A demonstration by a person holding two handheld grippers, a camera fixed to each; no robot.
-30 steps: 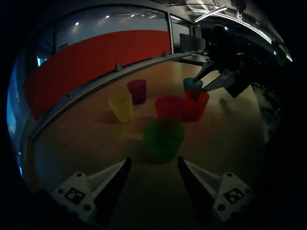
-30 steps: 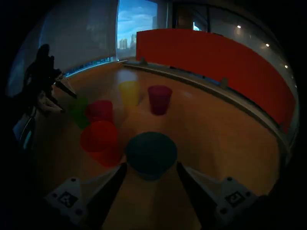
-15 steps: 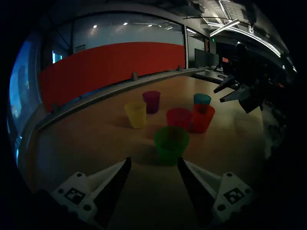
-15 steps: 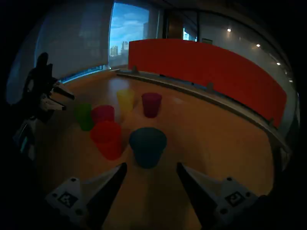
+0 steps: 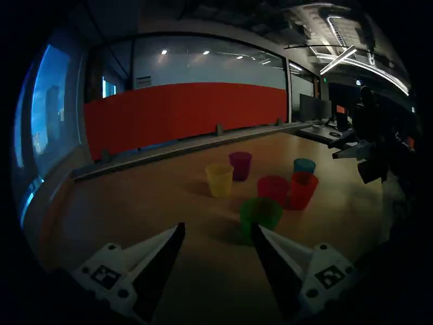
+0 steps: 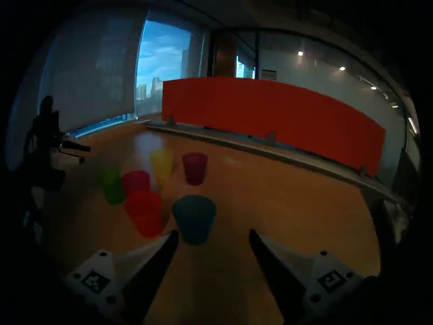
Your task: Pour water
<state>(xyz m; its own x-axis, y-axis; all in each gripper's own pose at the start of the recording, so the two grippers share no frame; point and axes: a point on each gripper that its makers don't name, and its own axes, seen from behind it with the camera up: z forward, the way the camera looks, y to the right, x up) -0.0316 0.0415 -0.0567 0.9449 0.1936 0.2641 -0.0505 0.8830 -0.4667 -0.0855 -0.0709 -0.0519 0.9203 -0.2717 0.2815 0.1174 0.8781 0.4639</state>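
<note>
The left gripper (image 5: pixel 216 230) is pointing forward across the bench (image 5: pixel 135 216), its jaws standing wide and empty. The green cup (image 5: pixel 261 214) is sitting just beyond its right-hand jaw. The right gripper (image 6: pixel 212 235) is also pointing forward with its jaws wide and empty, and the teal cup (image 6: pixel 194 218) is standing just ahead of them.

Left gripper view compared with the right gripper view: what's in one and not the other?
The left gripper view gives ceiling light strips, the right gripper far off, and the green cup nearest. The right gripper view gives the left gripper far off and the teal cup nearest. Shared: the six-cup cluster, the red partition and the wooden table.
</note>
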